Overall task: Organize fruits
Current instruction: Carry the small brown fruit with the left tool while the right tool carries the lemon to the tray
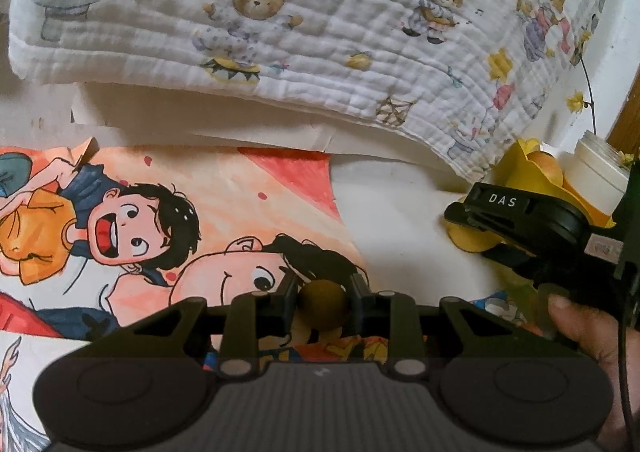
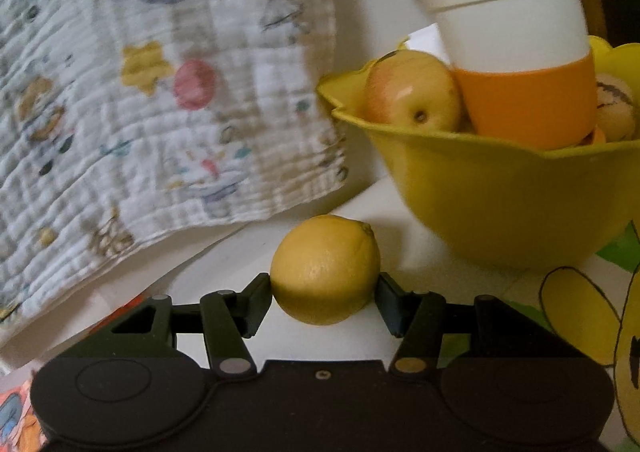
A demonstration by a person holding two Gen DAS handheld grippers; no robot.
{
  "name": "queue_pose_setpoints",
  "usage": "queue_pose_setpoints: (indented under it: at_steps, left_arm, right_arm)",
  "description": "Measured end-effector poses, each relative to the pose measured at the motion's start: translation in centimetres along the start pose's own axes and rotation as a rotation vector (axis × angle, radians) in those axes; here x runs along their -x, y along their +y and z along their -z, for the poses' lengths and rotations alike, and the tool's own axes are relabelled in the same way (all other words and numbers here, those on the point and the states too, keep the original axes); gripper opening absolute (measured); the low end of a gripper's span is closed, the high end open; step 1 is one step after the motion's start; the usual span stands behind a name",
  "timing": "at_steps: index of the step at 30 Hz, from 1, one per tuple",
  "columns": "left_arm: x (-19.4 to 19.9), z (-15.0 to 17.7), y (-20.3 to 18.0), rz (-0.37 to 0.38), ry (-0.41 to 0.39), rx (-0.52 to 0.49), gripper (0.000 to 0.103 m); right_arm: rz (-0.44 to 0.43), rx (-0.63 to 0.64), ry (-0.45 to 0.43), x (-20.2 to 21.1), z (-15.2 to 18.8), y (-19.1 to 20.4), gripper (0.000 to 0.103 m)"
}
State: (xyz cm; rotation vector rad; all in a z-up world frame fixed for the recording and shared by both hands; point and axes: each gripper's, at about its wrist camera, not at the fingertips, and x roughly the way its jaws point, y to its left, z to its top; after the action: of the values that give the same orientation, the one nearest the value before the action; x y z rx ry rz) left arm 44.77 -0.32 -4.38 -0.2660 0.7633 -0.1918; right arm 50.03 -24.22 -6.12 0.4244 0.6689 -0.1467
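Note:
My left gripper (image 1: 323, 302) is shut on a small round brown fruit (image 1: 323, 306) and holds it over a cartoon-printed sheet (image 1: 168, 219). My right gripper (image 2: 324, 292) is shut on a yellow lemon (image 2: 325, 268), just left of and below a yellow bowl (image 2: 500, 203). The bowl holds a yellow-red apple (image 2: 412, 89), a white and orange cup (image 2: 516, 51) and a pale round fruit (image 2: 616, 107) at the right edge. In the left wrist view the right gripper (image 1: 520, 219) shows at the right, in front of the bowl (image 1: 520, 167).
A folded white quilted blanket with bear prints (image 1: 300, 23) lies along the back, also seen in the right wrist view (image 2: 140, 83). A white surface (image 1: 400, 203) lies between the sheet and the bowl. A yellow cartoon drawing (image 2: 592, 324) lies at the right.

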Motion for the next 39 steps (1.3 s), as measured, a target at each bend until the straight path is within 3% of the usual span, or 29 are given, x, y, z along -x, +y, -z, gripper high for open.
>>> queue_pose_setpoints:
  at_steps: [10,26,27,39]
  left_arm:
    - [2.0,0.2,0.5,0.007,-0.009,0.004,0.03]
    - [7.7,0.9,-0.5,0.049,-0.049,-0.017,0.03]
    - [8.1,0.9,-0.6,0.051,-0.051,-0.02,0.03]
    - [12.9,3.2,-2.6,0.101,-0.049,-0.046,0.03]
  right_arm:
    - [-0.124,0.042,0.055,1.6,1.8,1.4,0.058]
    - [-0.299,0.136,0.108,9.7,1.5,2.8,0.058]
    - [-0.261,0.148,0.083,10.1,1.4,2.7,0.058]
    - [-0.289,0.233,0.129,16.6,1.5,-2.1,0.058]
